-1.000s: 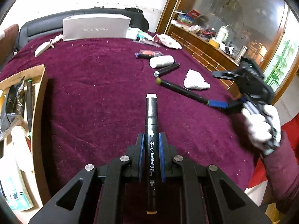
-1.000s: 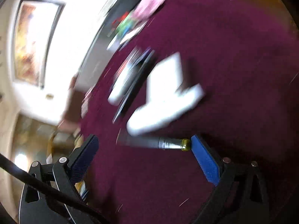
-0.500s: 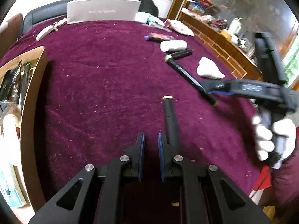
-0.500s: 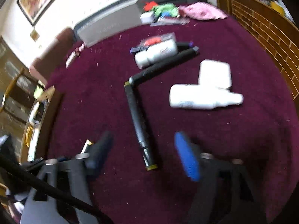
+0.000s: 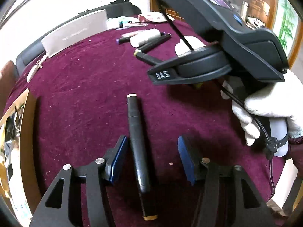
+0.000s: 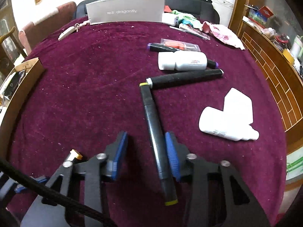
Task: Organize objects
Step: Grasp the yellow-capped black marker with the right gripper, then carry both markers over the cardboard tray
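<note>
"DAS" on claw body (image 5: 189, 71); "red dragonfly" box (image 6: 126, 9)

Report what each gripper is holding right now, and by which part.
Nothing is held. The left gripper is open around a black marker; the right gripper is open around the yellow-capped marker.

Left gripper (image 5: 150, 160) and right gripper (image 6: 145, 155) jaws spread.

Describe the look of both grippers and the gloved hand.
The left gripper has black angular arms, silver pivot screws and blue finger pads. The right gripper matches, with a black braided cable. Its housing reads "DAS". The white knit-gloved hand shows a maroon sleeve.
</note>
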`<state>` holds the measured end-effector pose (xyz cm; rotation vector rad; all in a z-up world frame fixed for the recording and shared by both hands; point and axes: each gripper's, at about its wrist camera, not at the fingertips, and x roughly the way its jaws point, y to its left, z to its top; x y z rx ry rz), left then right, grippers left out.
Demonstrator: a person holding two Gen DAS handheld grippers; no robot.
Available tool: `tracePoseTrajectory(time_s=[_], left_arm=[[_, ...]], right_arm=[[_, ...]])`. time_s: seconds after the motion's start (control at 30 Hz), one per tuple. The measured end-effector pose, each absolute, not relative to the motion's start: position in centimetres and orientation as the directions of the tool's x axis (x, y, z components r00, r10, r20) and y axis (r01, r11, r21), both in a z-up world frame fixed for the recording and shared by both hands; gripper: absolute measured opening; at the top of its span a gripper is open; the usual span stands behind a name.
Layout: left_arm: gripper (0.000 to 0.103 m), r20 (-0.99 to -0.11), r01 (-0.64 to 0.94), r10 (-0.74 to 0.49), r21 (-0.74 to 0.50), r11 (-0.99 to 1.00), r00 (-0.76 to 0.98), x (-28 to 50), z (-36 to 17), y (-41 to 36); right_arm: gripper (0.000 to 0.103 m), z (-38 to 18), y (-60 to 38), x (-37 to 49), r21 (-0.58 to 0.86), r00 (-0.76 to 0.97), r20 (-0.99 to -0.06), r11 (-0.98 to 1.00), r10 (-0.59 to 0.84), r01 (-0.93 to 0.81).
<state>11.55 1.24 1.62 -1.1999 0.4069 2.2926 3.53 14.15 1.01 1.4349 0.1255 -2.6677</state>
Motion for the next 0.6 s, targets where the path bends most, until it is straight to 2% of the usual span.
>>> tracePoseTrajectory(time_s=[0.03, 0.07, 0.13, 0.2, 0.37, 0.6], left_arm=[[0.045, -0.826, -0.574, 0.317, 0.009, -0.819, -0.465, 11.4, 1.6, 1.1], [0.033, -0.825, -0.575, 0.326, -0.002, -0.818, -0.462, 11.4, 1.7, 0.8], [0.012, -0.817, -0.574, 0.357, -0.040, -0.818, -0.453, 11.2, 1.9, -0.2], [0.012, -0.805, -0.572, 0.433, -0.147, -0.807, -0.405, 10.7, 1.8, -1.2], [0.012, -0.766, -0.547, 0.459, -0.169, -0.820, -0.450, 11.2, 3.1, -2.5], [0.012, -0.703, -0.545, 0.512, -0.209, -0.812, -0.494, 12.7, 5.9, -4.3]], right_arm=[[0.017, 1.0, 14.0, 3.6, -0.028, -0.547, -0.836, -0.990, -0.052, 0.138], [0.013, 1.1, 13.9, 3.5, -0.028, -0.543, -0.838, -0.989, -0.054, 0.142], [0.013, 1.1, 13.9, 3.6, -0.007, -0.533, -0.843, -0.989, -0.073, 0.148], [0.013, 1.2, 14.3, 3.8, 0.040, -0.527, -0.843, -0.990, -0.108, 0.138], [0.013, 1.7, 15.7, 5.3, 0.186, -0.528, -0.822, -0.977, -0.212, 0.102], [0.013, 3.1, 16.2, 8.0, 0.299, -0.558, -0.777, -0.951, -0.291, 0.081]])
